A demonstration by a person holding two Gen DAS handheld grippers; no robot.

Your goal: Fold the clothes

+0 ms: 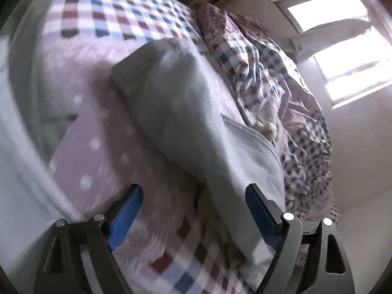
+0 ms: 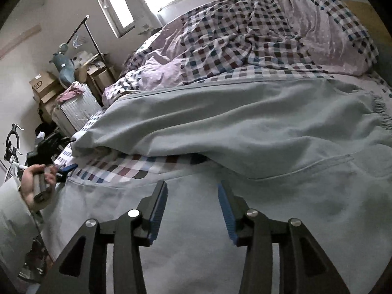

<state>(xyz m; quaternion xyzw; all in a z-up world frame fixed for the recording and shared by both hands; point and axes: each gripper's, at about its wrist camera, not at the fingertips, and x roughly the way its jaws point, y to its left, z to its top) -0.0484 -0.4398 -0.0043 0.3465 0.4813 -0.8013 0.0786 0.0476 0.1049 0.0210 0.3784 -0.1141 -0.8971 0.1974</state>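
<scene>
A pale grey-green garment, sweatpants by the look of them, lies spread across the checked bed sheet. Its elastic waistband is at the right and a leg runs left. My right gripper is open and empty, just above the near part of the garment. In the left wrist view the same garment runs away as a long folded strip. My left gripper is open wide and empty over its near end. The left gripper also shows in the right wrist view, held by a hand at the bed's left edge.
A crumpled checked and lilac duvet is heaped along the far side of the bed. A lilac dotted sheet lies left of the garment. Boxes, a radiator and a bicycle stand by the wall at left. Windows are behind.
</scene>
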